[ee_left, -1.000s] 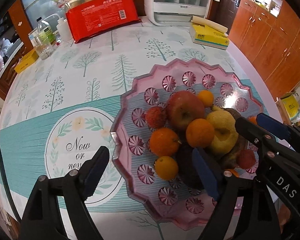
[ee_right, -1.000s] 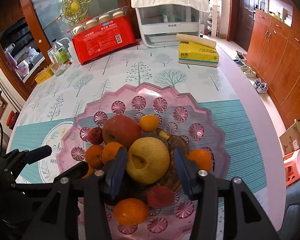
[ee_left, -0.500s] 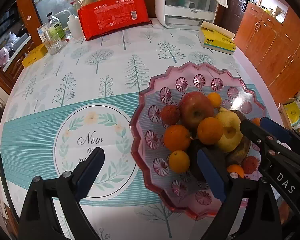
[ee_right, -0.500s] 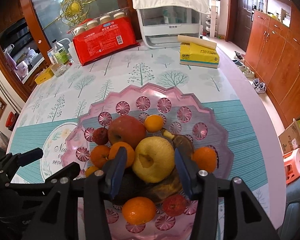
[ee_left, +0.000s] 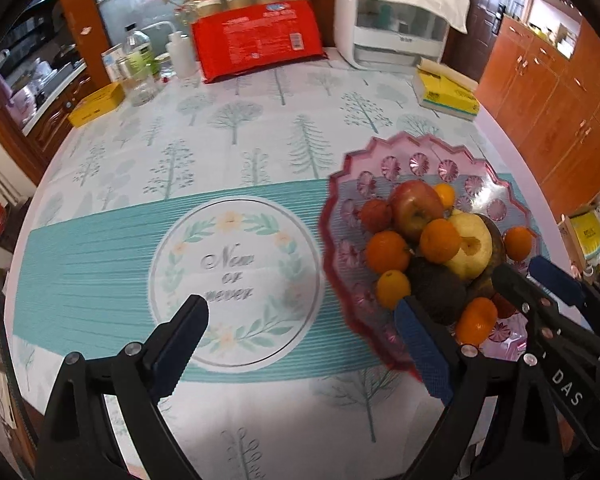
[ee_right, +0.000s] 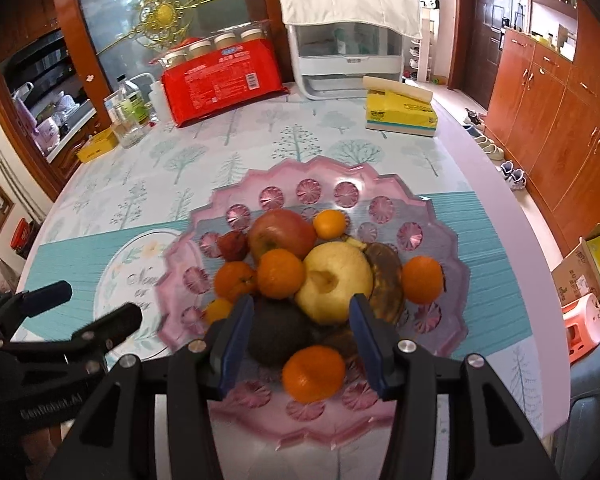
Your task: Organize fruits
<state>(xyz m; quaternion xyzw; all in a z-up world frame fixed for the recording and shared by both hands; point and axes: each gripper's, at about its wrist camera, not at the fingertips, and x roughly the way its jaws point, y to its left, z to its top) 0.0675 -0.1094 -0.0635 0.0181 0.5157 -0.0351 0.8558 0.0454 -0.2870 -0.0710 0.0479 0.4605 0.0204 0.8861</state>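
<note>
**Q:** Left wrist view: what is the status?

**A:** My left gripper (ee_left: 300, 336) is spread wide and holds nothing. It hangs above the tablecloth (ee_left: 236, 152), over the round printed emblem (ee_left: 236, 284). The pink plate (ee_left: 380, 152) sits to my right, piled with fruit: a red apple (ee_left: 416, 210), a yellow pear (ee_left: 470, 246), several oranges and a dark avocado (ee_left: 438, 292). My right gripper (ee_left: 540, 276) shows at the plate's near right edge.

**Q:** Right wrist view?

**A:** My right gripper (ee_right: 300, 332) is also parted, with nothing between its fingers. It is level with the near part of the pile; the avocado (ee_right: 278, 334) and a near orange (ee_right: 314, 374) lie between and just below the blue pads (ee_right: 236, 340). The pear (ee_right: 336, 280) sits just beyond.

**Q:** How should the step be done well?

**A:** I judge the fruit to be gathered already; the step in hand looks like a check or a final adjustment. If one piece is to be moved, centre the pads on it alone. Close gently, since the pear and avocado will likely bruise. Lift straight up; a sideways pull could roll the stacked oranges off the plate (ee_right: 452, 280).
</note>
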